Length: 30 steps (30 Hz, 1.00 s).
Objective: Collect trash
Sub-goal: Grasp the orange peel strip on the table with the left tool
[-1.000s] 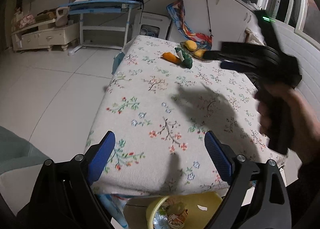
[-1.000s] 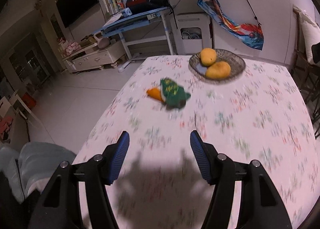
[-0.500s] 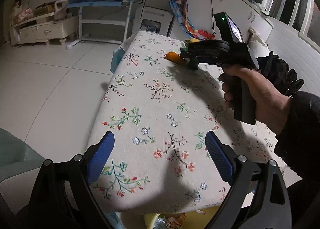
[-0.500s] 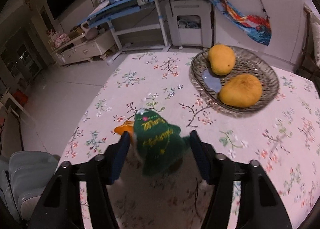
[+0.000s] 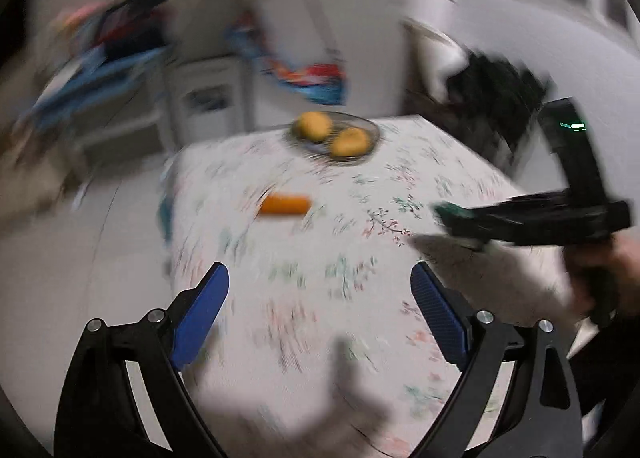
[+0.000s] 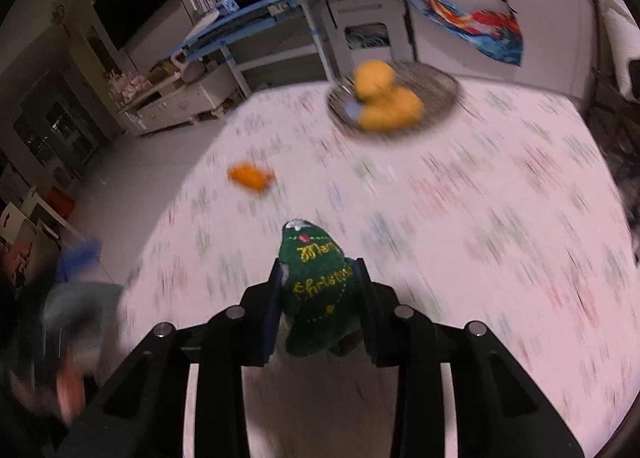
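A green felt Christmas tree (image 6: pixel 313 258) with yellow lettering sits between the pads of my right gripper (image 6: pixel 318 274). Its jaws are closing and the pads press on the tree's sides, holding it above the flowered tablecloth (image 6: pixel 480 198). An orange scrap (image 6: pixel 250 176) lies on the cloth farther off to the left. In the blurred left wrist view my left gripper (image 5: pixel 320 290) stands open over the table with nothing between its blue fingers (image 5: pixel 200 310). The orange scrap (image 5: pixel 284 205) lies ahead of it. The right gripper (image 5: pixel 520 218) shows at the right, held by a hand, green at its tip.
A glass dish (image 6: pixel 444 82) with two yellow fruits stands at the table's far side, also seen as the dish (image 5: pixel 372 130) in the left view. A blue desk (image 6: pixel 256 6), a white cabinet and a low drawer unit line the far wall. Pale floor lies left of the table.
My right gripper has shut on the green tree and drawn it back from the orange scrap. My left gripper has swung and rolled; its view now faces the fruit dish.
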Available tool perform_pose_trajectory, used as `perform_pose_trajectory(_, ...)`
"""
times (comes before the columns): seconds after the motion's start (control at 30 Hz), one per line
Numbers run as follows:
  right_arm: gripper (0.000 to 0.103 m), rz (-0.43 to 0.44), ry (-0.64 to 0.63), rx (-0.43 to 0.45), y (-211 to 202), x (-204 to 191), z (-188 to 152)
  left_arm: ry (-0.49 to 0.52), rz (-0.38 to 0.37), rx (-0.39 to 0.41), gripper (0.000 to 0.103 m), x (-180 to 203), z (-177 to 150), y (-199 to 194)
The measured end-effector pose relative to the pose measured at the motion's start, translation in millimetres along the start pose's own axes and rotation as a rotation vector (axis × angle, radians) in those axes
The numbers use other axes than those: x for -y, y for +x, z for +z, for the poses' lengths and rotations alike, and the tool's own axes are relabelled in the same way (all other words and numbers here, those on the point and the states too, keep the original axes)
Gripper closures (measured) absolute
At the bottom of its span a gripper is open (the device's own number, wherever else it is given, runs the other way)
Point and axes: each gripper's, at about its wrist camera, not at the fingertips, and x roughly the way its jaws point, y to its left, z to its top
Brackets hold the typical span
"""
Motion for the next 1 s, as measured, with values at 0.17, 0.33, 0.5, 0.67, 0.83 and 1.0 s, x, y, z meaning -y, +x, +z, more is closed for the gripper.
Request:
perform_pose_trajectory(0.17, 0.068, 0.013, 0.117, -0.003, -17, 29, -25, 0.166, -0.105, -0.076, 0.014, -25, 37, 54)
perform_pose_trajectory(0.33, 0.067, 0.058, 0.124, -0.013, -7, 28, -20, 0.318, -0.168, -0.143, 0.016, -24, 54, 90)
perform_pose_trajectory(0.5, 0.066, 0.093, 0.149, -0.013, -3, 35, -17, 0.46, -0.205, -0.239, 0.03, -16, 60, 122)
perform_pose_trajectory(0.67, 0.065, 0.097, 0.143, -0.015, -1, 36, -18, 0.444, -0.23, -0.325, 0.065, -23, 63, 143)
perform_pose_trajectory(0.83, 0.064, 0.076, 0.116, -0.014, -2, 32, -19, 0.365, -0.199, -0.376, 0.074, -24, 60, 145)
perform_pose_trajectory(1.0, 0.062, 0.056, 0.1, -0.002, -6, 31, -20, 0.26, -0.193, -0.429, 0.084, -20, 53, 132)
